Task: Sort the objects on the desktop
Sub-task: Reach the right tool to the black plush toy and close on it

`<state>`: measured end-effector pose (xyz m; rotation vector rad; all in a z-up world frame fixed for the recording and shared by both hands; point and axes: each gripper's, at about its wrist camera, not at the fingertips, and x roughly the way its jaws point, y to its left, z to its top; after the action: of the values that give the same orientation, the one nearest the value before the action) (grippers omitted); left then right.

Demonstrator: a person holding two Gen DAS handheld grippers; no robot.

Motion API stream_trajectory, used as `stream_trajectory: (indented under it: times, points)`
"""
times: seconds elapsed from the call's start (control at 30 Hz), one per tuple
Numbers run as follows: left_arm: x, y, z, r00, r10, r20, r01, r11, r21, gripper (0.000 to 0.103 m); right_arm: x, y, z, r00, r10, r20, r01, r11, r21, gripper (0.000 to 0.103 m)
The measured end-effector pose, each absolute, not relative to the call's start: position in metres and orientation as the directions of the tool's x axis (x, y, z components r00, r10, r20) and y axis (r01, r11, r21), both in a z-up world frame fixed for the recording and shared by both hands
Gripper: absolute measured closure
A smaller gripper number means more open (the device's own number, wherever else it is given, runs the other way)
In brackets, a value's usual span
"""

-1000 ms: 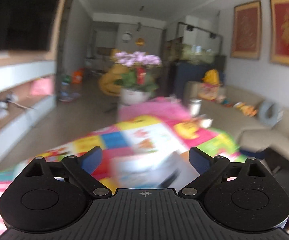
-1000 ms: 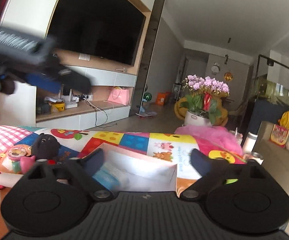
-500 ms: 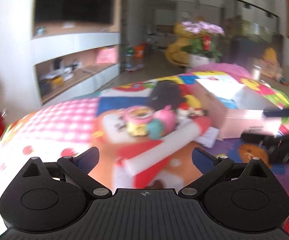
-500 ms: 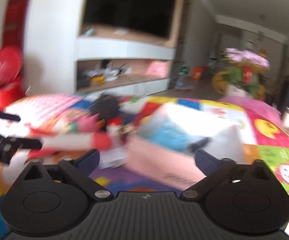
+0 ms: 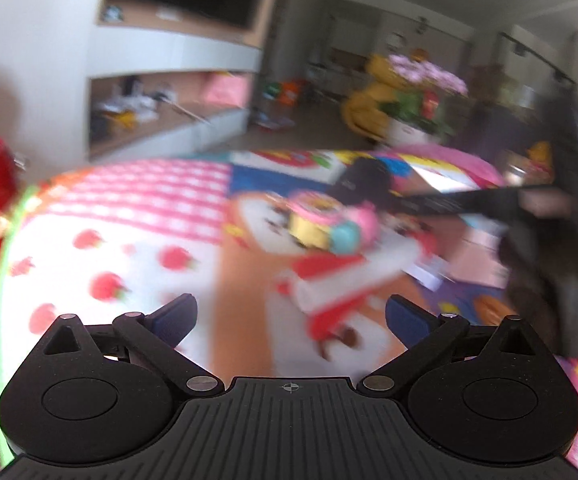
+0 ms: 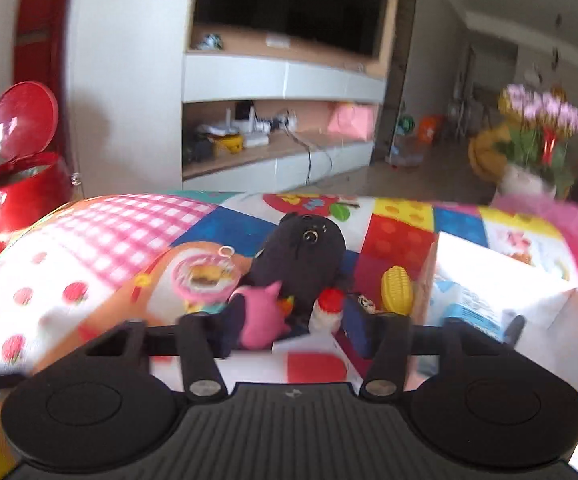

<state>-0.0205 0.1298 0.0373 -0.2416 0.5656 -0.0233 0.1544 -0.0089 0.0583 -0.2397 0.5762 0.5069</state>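
Right gripper closing around pink plush toy, pads not yet pressing; left gripper wide open, empty, over patchwork cloth. Toys heaped left of white box.

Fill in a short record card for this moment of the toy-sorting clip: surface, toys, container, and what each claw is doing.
surface: patchwork play mat
toys: black plush, pink plush, yellow corn toy, pink round toy, clustered together
container: white box, to the right of the toys
left claw: open, nothing between its fingers
right claw: closing over the toy cluster, pink plush between its fingers, grip not yet clear
background: red bin, lid up
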Motion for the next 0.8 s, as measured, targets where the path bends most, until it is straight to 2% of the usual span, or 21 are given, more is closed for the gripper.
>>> stream_trajectory:
  times: [0.13,0.2,0.27,0.3,0.33,0.43,0.5,0.6,0.67,0.8]
  points:
    - [-0.022,0.118,0.032,0.812,-0.237,-0.533,0.076,0.949,-0.306,0.0,0.176,-0.01,0.045,0.619,0.384,-0.685,-0.526,0.85,0.002,0.064]
    - [-0.023,0.112,0.029,0.805,-0.255,-0.535,0.089,0.945,-0.316,0.0,0.172,-0.019,0.043,0.459,0.475,-0.751,-0.58,0.801,0.152,0.065]
    - [-0.02,0.11,0.026,0.805,-0.24,-0.543,0.07,0.946,-0.315,0.0,0.166,-0.032,0.046,0.277,0.631,-0.725,-0.612,0.697,0.373,0.064]
    - [-0.019,0.11,0.026,0.805,-0.236,-0.545,0.062,0.946,-0.319,0.0,0.162,-0.036,0.052,0.278,0.652,-0.705,-0.616,0.684,0.39,0.064]
    - [-0.017,0.109,0.024,0.803,-0.236,-0.547,0.057,0.944,-0.324,0.0,0.159,-0.036,0.057,0.326,0.633,-0.702,-0.623,0.702,0.344,0.062]
    - [-0.015,0.102,0.022,0.794,-0.244,-0.557,0.064,0.944,-0.323,0.0,0.154,-0.023,0.062,0.565,0.437,-0.7,-0.599,0.8,0.015,0.049]
    - [-0.014,0.096,0.021,0.787,-0.249,-0.564,0.078,0.948,-0.309,0.0,0.159,-0.012,0.052,0.625,0.357,-0.694,-0.582,0.805,-0.11,0.047]
    - [-0.015,0.092,0.022,0.782,-0.26,-0.566,0.096,0.948,-0.304,0.0,0.174,-0.001,0.04,0.614,0.327,-0.718,-0.57,0.813,-0.117,0.046]
    - [-0.016,0.09,0.023,0.781,-0.263,-0.566,0.1,0.948,-0.303,0.0,0.185,0.005,0.036,0.606,0.306,-0.734,-0.56,0.82,-0.121,0.035]
    - [-0.016,0.09,0.021,0.779,-0.262,-0.569,0.092,0.947,-0.309,0.0,0.192,0.011,0.028,0.6,0.27,-0.753,-0.568,0.807,-0.164,0.027]
